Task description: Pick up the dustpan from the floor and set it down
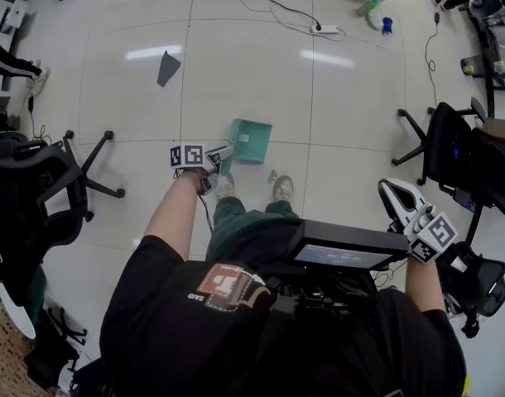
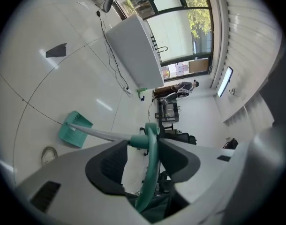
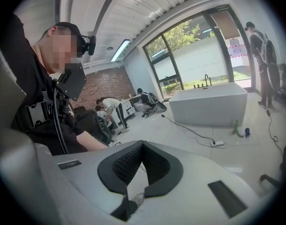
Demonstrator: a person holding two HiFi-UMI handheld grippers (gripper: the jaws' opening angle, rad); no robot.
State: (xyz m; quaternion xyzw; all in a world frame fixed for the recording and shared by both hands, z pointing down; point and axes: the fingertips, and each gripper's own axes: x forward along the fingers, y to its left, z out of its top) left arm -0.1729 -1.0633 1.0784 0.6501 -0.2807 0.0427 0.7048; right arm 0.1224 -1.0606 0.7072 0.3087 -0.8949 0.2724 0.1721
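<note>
A green dustpan (image 1: 251, 139) lies on the pale tiled floor just ahead of the person's shoes (image 1: 282, 188). Its grey shaft slants back to my left gripper (image 1: 226, 154). In the left gripper view the pan (image 2: 73, 129) sits down-left, and the shaft ends in a green grip with a hanging loop (image 2: 151, 172) that runs between my jaws. The left gripper (image 2: 145, 142) is shut on that green handle end. My right gripper (image 1: 395, 192) hangs at the person's right side, away from the dustpan. Its pads meet at the tips (image 3: 142, 144), with nothing held.
Black office chairs stand at the left (image 1: 37, 188) and right (image 1: 468, 151). A grey scrap (image 1: 167, 67) lies on the floor beyond the pan. A power strip with a cable (image 1: 325, 30) and a green bottle (image 1: 368, 8) lie farther off, near a white counter (image 2: 133, 50).
</note>
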